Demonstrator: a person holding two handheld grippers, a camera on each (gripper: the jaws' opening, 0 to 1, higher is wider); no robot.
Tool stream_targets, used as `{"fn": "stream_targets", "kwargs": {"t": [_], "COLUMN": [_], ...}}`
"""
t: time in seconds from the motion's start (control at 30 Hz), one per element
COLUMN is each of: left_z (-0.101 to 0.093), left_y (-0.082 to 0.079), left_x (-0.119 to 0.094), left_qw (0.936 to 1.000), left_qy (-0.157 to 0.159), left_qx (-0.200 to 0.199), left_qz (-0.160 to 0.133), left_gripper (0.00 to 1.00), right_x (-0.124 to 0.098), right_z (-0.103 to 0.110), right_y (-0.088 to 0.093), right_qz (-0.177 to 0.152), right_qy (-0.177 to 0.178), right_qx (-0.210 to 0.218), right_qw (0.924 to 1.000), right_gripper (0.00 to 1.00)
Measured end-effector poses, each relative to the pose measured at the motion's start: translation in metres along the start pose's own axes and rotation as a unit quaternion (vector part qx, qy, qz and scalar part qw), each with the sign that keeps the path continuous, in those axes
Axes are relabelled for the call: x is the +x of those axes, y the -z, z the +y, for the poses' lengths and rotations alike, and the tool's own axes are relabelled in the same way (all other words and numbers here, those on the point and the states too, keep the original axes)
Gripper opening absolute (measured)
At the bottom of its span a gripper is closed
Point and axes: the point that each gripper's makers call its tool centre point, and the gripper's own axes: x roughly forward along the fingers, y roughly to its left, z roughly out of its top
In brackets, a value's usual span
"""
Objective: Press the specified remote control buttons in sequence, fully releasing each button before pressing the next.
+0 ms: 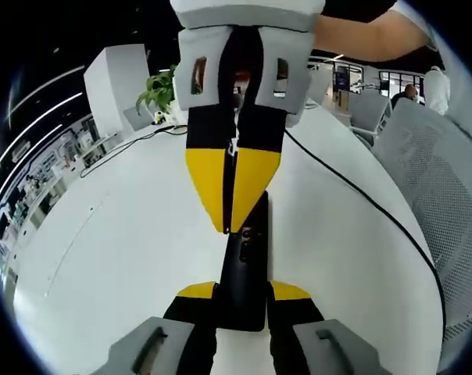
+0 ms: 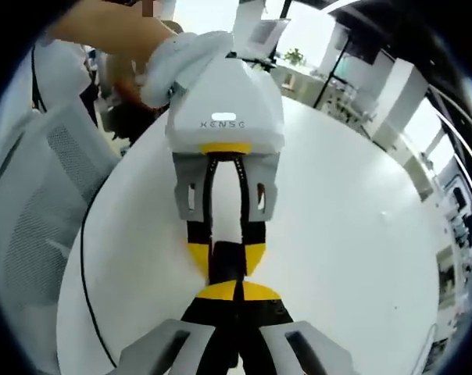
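A slim black remote control (image 1: 250, 269) lies lengthwise on the white round table (image 1: 119, 234). My left gripper (image 1: 244, 291) is shut on its near end, one yellow tip on each side. My right gripper (image 1: 231, 225) comes down from the top of the left gripper view. Its yellow fingers are shut together and its tip rests on the remote's button face. In the right gripper view my right gripper (image 2: 237, 291) shows shut at the bottom, its tip meeting the remote (image 2: 225, 264). The left gripper (image 2: 225, 254) holds the remote from the far side.
A black cable (image 1: 353, 191) curves across the table on the right. A grey mesh chair (image 1: 443, 180) stands at the table's edge, also seen as the chair (image 2: 41, 195). A potted plant (image 1: 158, 90) sits at the far end. A person's arm (image 1: 361, 35) holds the right gripper.
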Motion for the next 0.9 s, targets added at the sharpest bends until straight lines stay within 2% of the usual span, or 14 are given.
{"fn": "stream_targets", "kwargs": {"t": [0.9], "left_z": [0.001], "left_y": [-0.002], "left_x": [0.000], "left_qw": [1.0000], "left_qy": [0.000], "left_qx": [0.000], "left_qz": [0.003], "left_gripper": [0.23], "right_x": [-0.018], "right_z": [-0.005], "right_y": [0.002], "right_qz": [-0.007], "right_qy": [0.029], "right_qx": [0.004], "right_qw": [0.9995], "right_gripper": [0.00]}}
